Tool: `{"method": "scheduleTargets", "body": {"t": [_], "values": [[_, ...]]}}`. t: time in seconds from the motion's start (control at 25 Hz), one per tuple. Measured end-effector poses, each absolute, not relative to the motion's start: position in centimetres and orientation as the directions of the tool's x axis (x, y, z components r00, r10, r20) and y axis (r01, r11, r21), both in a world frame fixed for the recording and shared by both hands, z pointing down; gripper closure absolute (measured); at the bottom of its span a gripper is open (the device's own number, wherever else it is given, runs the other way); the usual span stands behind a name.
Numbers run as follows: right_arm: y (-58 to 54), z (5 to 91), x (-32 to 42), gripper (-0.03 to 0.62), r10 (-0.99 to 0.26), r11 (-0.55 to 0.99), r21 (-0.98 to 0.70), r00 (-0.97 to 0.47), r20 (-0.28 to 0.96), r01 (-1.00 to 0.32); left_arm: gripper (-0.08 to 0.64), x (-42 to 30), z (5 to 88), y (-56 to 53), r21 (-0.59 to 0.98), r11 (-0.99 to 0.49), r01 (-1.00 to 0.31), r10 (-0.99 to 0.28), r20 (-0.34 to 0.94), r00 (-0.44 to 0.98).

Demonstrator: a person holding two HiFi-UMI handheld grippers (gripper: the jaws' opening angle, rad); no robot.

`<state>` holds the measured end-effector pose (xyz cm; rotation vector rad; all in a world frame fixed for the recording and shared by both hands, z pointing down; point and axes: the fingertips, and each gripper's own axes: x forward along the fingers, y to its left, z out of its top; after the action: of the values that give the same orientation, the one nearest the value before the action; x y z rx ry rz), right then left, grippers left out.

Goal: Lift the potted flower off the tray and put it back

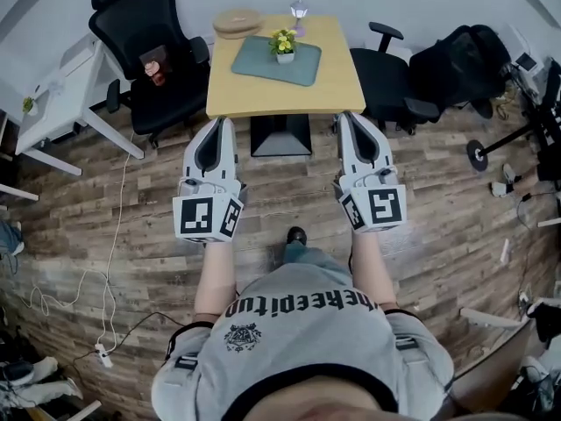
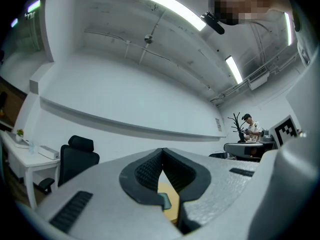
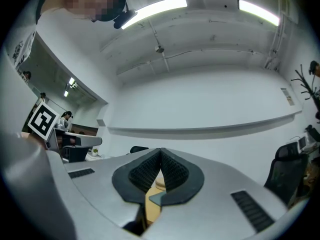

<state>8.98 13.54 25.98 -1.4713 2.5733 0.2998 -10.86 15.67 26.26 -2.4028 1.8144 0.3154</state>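
Potted flower (image 1: 282,44) upright on tray (image 1: 302,68), toward the table's (image 1: 263,95) far edge. Left gripper (image 1: 219,123) and right gripper (image 1: 349,117) pressed together, empty, by the near edge. In both gripper views the jaws hide the flower and only a tabletop sliver shows.

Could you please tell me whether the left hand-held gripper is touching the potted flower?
Apart. In the head view the left hand-held gripper is at the table's near edge, while the potted flower stands on the tray far beyond it.
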Motion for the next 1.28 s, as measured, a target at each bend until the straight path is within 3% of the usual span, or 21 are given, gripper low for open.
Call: {"method": "scheduleTargets", "body": {"t": [1.28], "values": [[-4.7, 28.1, 11.4, 0.589, -0.810, 0.541, 0.057, -0.538, -0.235, -0.839, 0.557, -6.8, 27.4, -2.0, 0.021, -0.281, -0.960, -0.938, -0.219, 0.270]]}}
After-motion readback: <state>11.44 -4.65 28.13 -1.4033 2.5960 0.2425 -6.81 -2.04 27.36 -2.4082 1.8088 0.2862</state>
